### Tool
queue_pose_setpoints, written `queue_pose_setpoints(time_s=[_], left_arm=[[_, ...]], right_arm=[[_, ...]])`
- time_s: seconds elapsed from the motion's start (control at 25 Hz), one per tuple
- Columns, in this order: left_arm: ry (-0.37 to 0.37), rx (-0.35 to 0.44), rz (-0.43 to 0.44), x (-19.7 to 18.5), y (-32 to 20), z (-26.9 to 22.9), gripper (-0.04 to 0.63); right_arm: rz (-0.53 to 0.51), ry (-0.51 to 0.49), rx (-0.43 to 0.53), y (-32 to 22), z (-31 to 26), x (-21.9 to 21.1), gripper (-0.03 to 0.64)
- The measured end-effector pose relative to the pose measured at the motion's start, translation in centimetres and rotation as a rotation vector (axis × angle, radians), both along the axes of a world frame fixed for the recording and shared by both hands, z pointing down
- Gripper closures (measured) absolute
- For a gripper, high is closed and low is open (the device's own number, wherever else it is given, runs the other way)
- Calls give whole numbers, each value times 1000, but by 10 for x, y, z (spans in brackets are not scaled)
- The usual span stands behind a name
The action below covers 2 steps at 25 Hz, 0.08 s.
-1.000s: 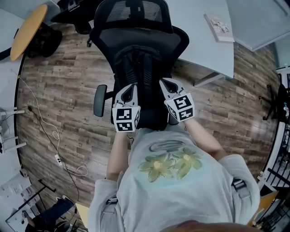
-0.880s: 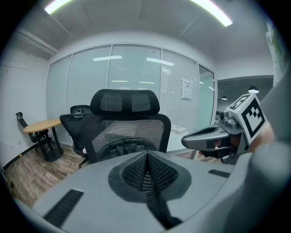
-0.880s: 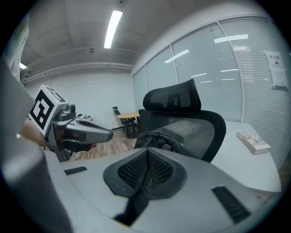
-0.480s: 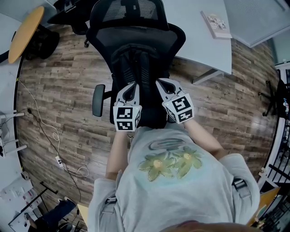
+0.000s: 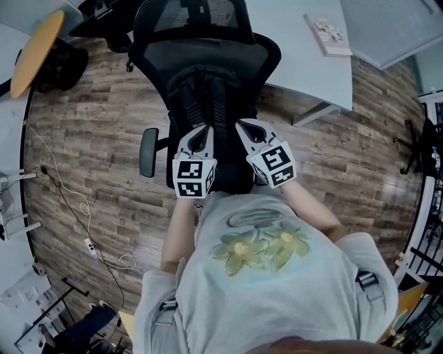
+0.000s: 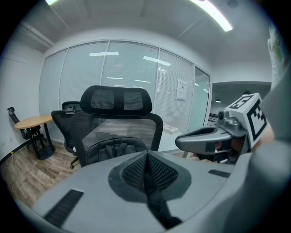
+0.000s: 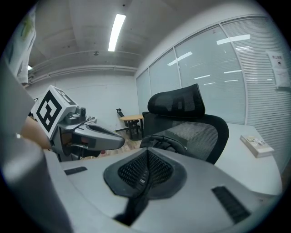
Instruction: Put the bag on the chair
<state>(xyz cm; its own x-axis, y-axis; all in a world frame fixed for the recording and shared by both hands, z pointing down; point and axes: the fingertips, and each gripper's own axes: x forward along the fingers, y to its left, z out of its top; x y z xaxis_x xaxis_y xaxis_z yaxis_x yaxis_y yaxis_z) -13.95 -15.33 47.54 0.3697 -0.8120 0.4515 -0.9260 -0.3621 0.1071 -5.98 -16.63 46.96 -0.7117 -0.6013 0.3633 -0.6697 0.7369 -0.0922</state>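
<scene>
It was an office. A black mesh swivel chair (image 5: pixel 208 62) stood at 12 o'clock, a white desk (image 5: pixel 297 48) at 1 o'clock, a round wooden table (image 5: pixel 38 41) at 10 o'clock; frosted glass partitions (image 6: pixel 122 63) and strip lights (image 7: pixel 117 32) enclosed it.

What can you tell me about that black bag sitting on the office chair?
The bag is black, soft fabric by its look, a backpack with two padded shoulder straps facing up. It lies on the seat of the black mesh chair, with one end up against the backrest. The left tool and right tool, both shut, hang at its near end; whether they touch it cannot be told.
</scene>
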Motion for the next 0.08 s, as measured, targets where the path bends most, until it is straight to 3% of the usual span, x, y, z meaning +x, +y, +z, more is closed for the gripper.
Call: queue_pose_setpoints(time_s=[0.08], left_arm=[[14, -10, -2, 2, 1, 0, 580]], right_arm=[[-3, -2, -2, 0, 0, 0, 609]])
